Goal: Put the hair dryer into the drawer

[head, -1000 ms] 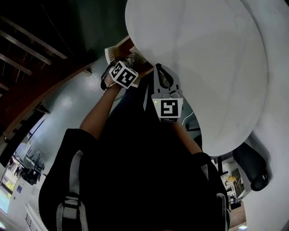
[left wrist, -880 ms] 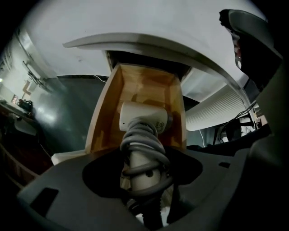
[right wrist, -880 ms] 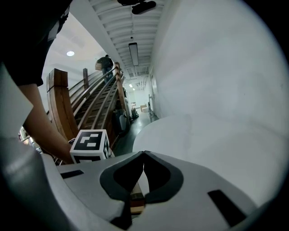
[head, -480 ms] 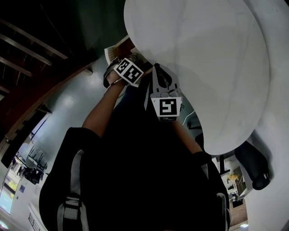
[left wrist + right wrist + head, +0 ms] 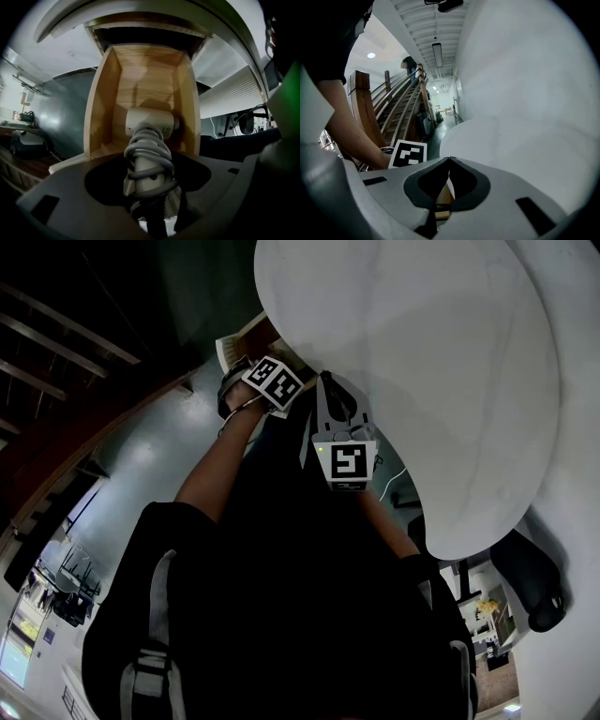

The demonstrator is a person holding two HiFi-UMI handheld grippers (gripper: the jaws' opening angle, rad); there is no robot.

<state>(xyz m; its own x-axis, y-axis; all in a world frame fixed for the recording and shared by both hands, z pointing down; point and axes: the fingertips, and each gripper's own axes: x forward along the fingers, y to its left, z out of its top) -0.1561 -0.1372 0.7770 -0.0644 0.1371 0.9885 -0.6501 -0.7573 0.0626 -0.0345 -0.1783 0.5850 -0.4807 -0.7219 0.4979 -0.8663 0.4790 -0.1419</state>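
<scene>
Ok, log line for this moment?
left gripper: jaws opening, hair dryer between them, inside open drawer | right gripper: shut, empty | task: dryer not yet released

Left hand-held gripper (image 5: 149, 174) tilted over, jaws opening on hair dryer (image 5: 149, 123).

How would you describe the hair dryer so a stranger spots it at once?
Under the round white table, find the open wooden drawer. Within its walls shows the hair dryer: white against the wood, grey cord coiled round its handle.
</scene>
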